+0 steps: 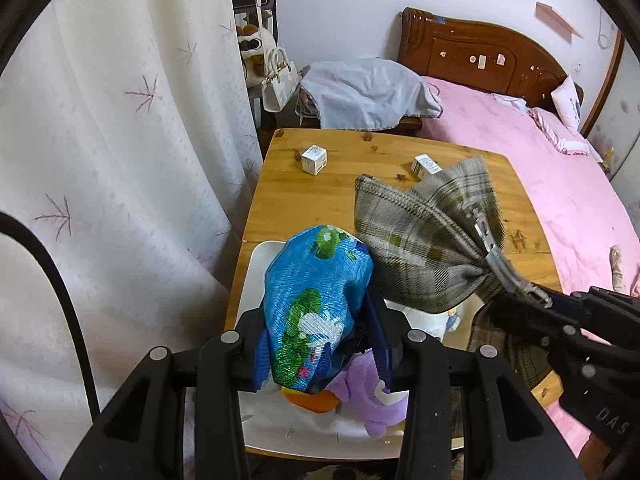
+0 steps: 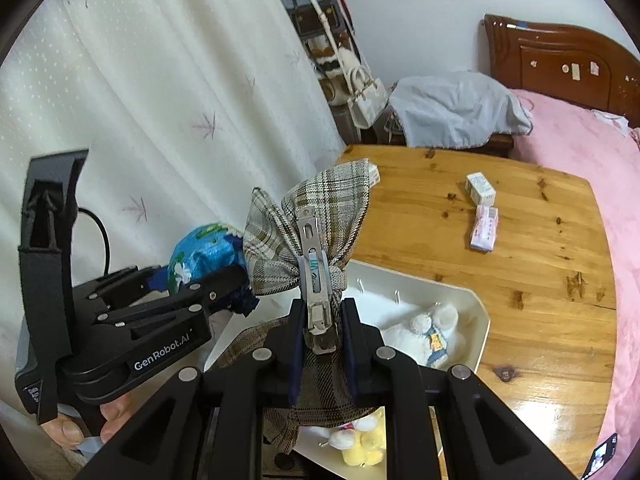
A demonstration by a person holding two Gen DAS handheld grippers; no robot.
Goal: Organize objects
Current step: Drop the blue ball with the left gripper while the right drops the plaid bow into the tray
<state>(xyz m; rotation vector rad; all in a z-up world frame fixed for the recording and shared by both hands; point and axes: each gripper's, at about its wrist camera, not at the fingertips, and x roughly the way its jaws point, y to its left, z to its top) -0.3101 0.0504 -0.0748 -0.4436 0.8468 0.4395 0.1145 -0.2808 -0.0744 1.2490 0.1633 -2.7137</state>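
Plaid bow clip [image 2: 308,228] sits clamped between right tongs [image 2: 320,344].

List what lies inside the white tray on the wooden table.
The white tray holds a white plush toy, a yellow plush and a purple plush. The held plaid bow, blue bag and both grippers hide the rest.

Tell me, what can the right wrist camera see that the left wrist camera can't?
Only the right wrist view shows the pink packet on the table, the white plush rabbit whole in the tray, a yellow plush and a hand under the left gripper. Only the left wrist view shows a purple plush and the pillows. Both show the plaid bow clip, the blue globe ball, the white tray and the wooden table.
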